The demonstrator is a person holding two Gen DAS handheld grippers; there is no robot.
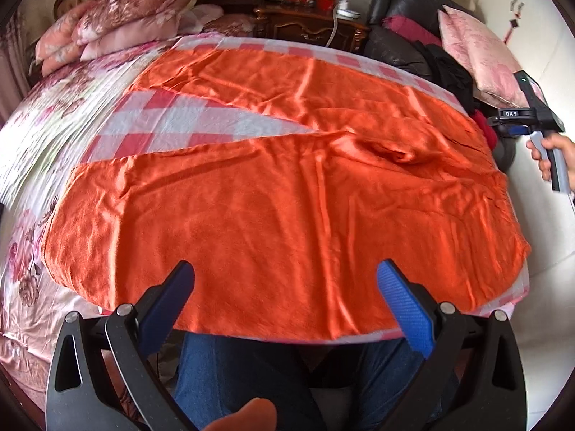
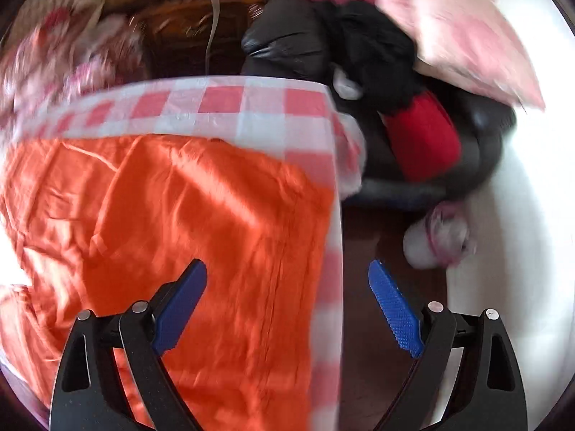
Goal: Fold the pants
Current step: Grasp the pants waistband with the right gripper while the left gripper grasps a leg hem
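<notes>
Orange pants [image 1: 287, 197] spread on checked cloth [image 1: 172, 118], bed beside [image 1: 54, 115], left gripper [image 1: 285, 280] and right gripper [image 2: 287, 280] wide.

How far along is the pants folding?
Barely begun. Done: the orange pants lie spread flat on the checked cloth, legs apart. In hand: nothing; left tongs and right tongs are open and empty. Left: every fold.
</notes>
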